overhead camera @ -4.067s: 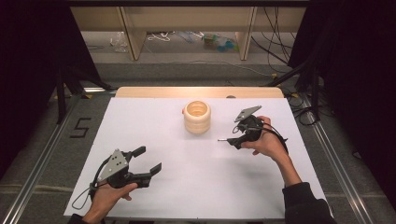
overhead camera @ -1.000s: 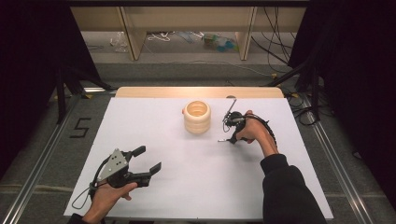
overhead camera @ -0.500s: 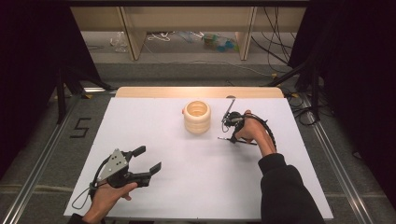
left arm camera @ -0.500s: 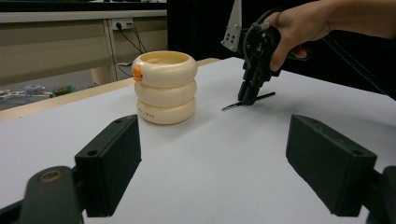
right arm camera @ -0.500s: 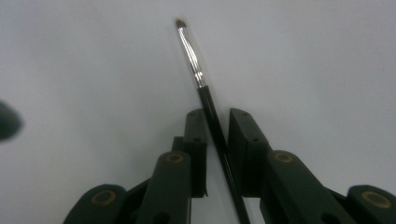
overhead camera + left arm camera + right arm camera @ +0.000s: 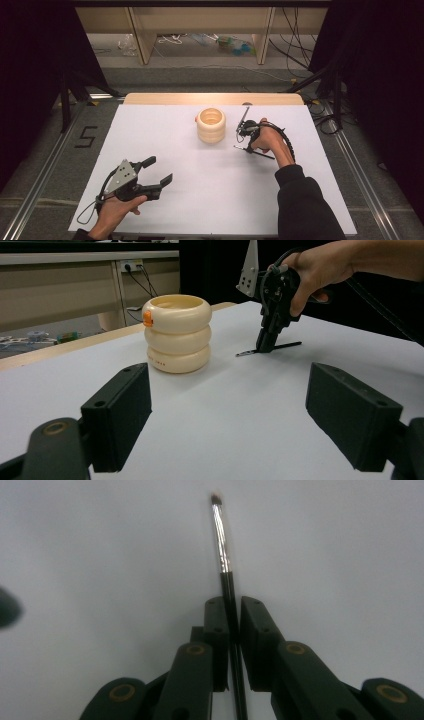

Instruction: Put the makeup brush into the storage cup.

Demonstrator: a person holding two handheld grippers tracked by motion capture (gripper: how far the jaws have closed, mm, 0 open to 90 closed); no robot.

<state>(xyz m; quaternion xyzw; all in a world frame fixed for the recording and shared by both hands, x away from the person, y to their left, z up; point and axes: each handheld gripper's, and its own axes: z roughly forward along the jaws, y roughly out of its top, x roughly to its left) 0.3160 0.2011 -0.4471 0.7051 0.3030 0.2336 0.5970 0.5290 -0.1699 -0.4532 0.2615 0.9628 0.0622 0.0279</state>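
White surface [image 6: 210,190] carries a cream cup [image 6: 210,125]. Just right of the cup, the right gripper [image 6: 232,630] has its jaws clamped on a thin brush [image 6: 222,545] lying flat. So slim a handle could twist or slip when lifted. The left gripper [image 6: 152,172], well short of the cup, rests with jaws apart.

— Can you see the whole brush [image 6: 227,580]?
— No. In the right gripper view its black handle runs down between the jaws and off the bottom edge. In the high view the hand [image 6: 267,142] covers its middle, and the tip is too small to make out.
— Anything else unclear?
— A dark blur [image 6: 7,609] at that view's left edge; I can't tell what it is. The orange mark [image 6: 147,318] on the cream holder [image 6: 176,333] is too small to read.
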